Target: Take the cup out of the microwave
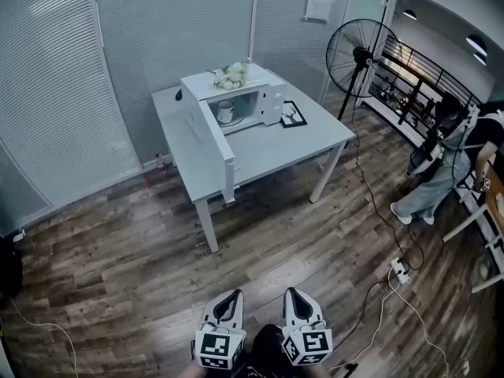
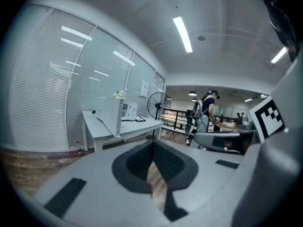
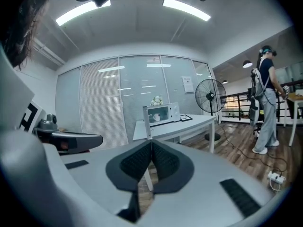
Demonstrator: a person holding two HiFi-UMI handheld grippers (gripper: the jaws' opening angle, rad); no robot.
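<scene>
Head view shows left tool [image 1: 230, 298] and right tool [image 1: 294, 294] closed, empty; we should approach the counter [image 1: 272, 144], opening one for the cup [image 1: 226, 111].

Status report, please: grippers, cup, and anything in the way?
Left gripper and right gripper shut, empty, far from white table. Small white cup inside white microwave, door open. Nothing in front of cup.
</scene>
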